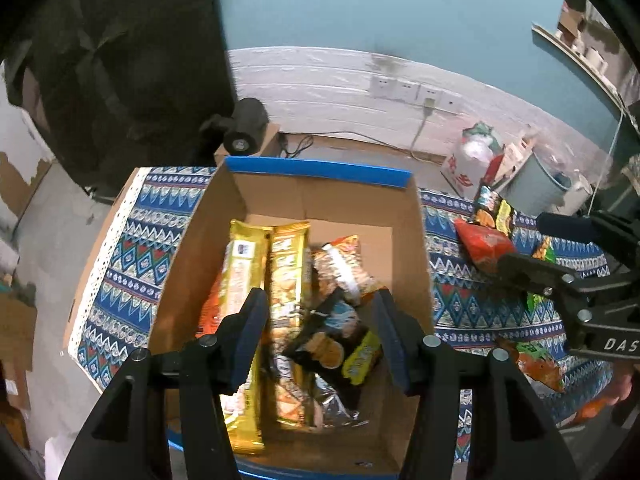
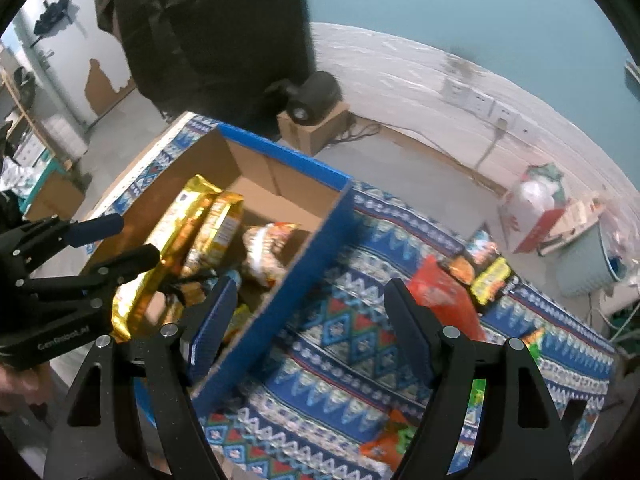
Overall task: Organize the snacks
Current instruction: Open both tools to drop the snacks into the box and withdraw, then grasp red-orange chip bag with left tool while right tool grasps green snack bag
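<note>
My left tongs [image 1: 320,328] hang over the open cardboard box [image 1: 404,216], spread wide with nothing between the pads. Inside the box: a long gold snack pack [image 1: 240,280] along the left side, a second gold pack [image 1: 288,272] just beside it, an orange-and-white packet [image 1: 344,268] toward the middle, and a black cookie packet [image 1: 332,340] lying across the lot nearest my tongs; a yellow-green bit shows at its right edge, whether part of it or a separate item I cannot tell. The box has a blue rim and sits on the table, on a blue patterned tablecloth [image 1: 460,304]. My right tongs [image 2: 308,320] are also spread wide and empty, poised above the box's blue right wall [image 2: 280,308] and the cloth, the left pad on the box side, the right pad out over the cloth. On the cloth to the right of the box lie the loose snacks: a red bag [image 2: 440,296] just past my right pad, a black-and-yellow packet [image 2: 484,272] farther back, an orange packet [image 2: 388,440] near the close edge, and a green-edged one partly hidden by the tongs. The frame is blurred on the right view. Behind the table, a small black device [image 1: 244,124] sits on a cardboard carton.
</note>
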Demonstrator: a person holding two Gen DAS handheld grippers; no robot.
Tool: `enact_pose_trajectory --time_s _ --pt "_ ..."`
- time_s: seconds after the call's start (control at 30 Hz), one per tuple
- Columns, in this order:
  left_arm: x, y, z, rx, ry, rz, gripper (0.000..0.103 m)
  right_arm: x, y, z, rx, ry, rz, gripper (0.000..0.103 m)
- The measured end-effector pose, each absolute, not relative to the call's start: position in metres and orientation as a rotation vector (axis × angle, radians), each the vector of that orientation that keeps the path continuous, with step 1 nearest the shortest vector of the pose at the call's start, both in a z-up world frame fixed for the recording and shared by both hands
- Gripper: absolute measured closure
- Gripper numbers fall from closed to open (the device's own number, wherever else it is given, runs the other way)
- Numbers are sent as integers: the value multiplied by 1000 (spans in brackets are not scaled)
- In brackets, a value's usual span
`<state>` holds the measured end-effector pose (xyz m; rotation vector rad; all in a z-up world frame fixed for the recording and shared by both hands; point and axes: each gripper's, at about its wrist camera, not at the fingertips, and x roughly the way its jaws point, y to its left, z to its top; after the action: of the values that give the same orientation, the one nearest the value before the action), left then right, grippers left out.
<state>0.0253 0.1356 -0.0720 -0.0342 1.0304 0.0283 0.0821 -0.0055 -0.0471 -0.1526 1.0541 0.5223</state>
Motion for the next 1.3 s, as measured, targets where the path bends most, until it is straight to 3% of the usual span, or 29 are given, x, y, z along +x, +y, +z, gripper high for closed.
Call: enact_pose_trajectory --time_s 0.7,1.3 --pt "58 16 -82 131 1058 -117 35 79 -108 -49 -139 1042 363 24" --pt "108 -28 -137 235 1154 -94 33 137 -182 -135 -91 1188 183 23"
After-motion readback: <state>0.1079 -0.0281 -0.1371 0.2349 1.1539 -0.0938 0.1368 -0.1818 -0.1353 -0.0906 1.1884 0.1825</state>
